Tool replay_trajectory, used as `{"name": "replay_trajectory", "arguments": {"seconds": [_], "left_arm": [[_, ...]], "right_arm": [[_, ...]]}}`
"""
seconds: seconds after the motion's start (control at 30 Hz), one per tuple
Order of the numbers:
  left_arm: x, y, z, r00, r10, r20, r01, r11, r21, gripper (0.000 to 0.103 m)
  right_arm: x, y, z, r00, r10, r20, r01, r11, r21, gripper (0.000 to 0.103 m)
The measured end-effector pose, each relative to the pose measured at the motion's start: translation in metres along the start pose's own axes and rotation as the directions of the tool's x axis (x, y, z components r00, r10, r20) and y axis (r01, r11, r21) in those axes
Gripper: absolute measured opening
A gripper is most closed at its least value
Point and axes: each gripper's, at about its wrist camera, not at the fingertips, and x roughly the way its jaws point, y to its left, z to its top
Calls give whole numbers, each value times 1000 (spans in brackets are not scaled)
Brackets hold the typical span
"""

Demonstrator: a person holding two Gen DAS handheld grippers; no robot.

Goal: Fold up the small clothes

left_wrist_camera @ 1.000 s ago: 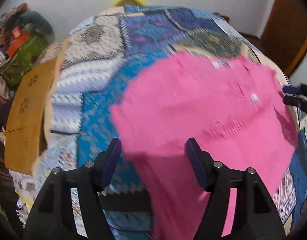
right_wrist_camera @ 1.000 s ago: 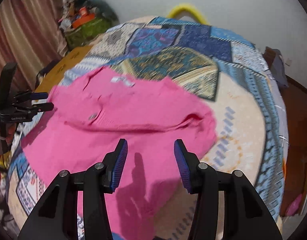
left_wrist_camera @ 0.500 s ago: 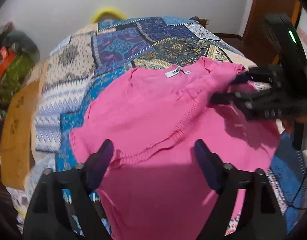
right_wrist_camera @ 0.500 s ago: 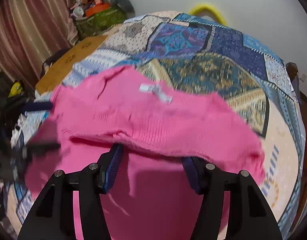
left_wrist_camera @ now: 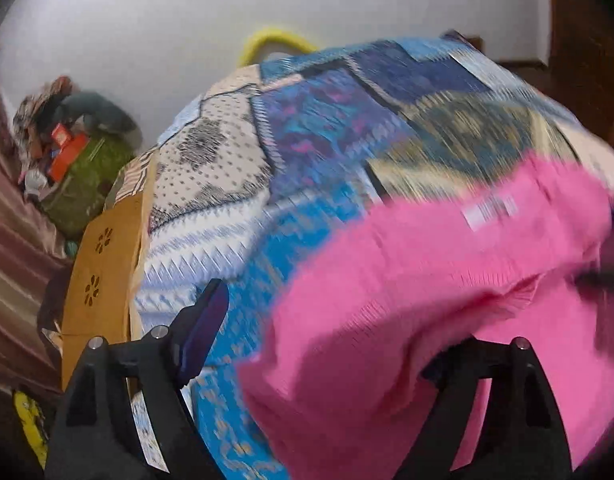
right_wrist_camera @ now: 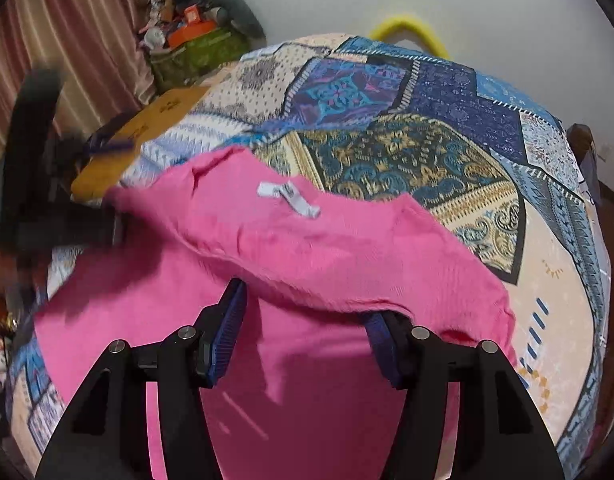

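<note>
**Pink top half-folded on the patchwork bed**

On the patchwork bedspread (right_wrist_camera: 407,152) lay the pink knit top (right_wrist_camera: 307,248), spread across the near part of the bed with its white neck label (right_wrist_camera: 291,198) facing up. One layer of the top was doubled over another, and the raised ribbed edge ran across just in front of the right hand-held gripper (right_wrist_camera: 307,328). That gripper's jaws stood apart, one to either side of the folded edge and clamped on nothing; judging by that placing, it was set either to take the edge or had just let it go, and the frames do not settle which.

To the left of the top, the left hand-held gripper (left_wrist_camera: 331,332) hung over the garment's side. Its left finger showed clear over the blue bedspread, while the right one was buried behind a hump of pink cloth. The wide spacing suggests the jaws were apart, but the view was smeared by motion, and I cannot tell whether cloth was pinched.

Beyond the top, the bedspread ran to a white wall with a yellow hoop (right_wrist_camera: 411,28) at the far edge. Left of the bed stood an orange board (left_wrist_camera: 103,264) and a heap of bags (right_wrist_camera: 195,40) by a curtain.
</note>
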Motion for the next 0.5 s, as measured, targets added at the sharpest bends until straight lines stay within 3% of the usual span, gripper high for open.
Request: {"name": "replay_trajectory", "arguments": {"seconds": [0.17,0.3,0.37,0.43,0.5], "left_arm": [[4,44,33,998,60,-8,-60,987,-146,83],[-8,60,20,1000,-14,1,14,982,-189,83],[-9,58,4,998,-65,-25,60,982,-179,84],[-7,51,-11,995,-79,-60,69,987,-145,84],[-8,39,-34,992,-86,-87,78,993,-89,84]], "right_arm": [[-8,-15,-11,999,-28,-20,29,999,14,55],[-13,-33,-9,997,-80,-21,80,997,23,55],[-16,-46,-6,993,-116,-6,116,991,61,55],[-18,-55,-5,985,-174,4,173,980,95,55],[-23,-62,-6,983,-183,20,179,975,132,55]]}}
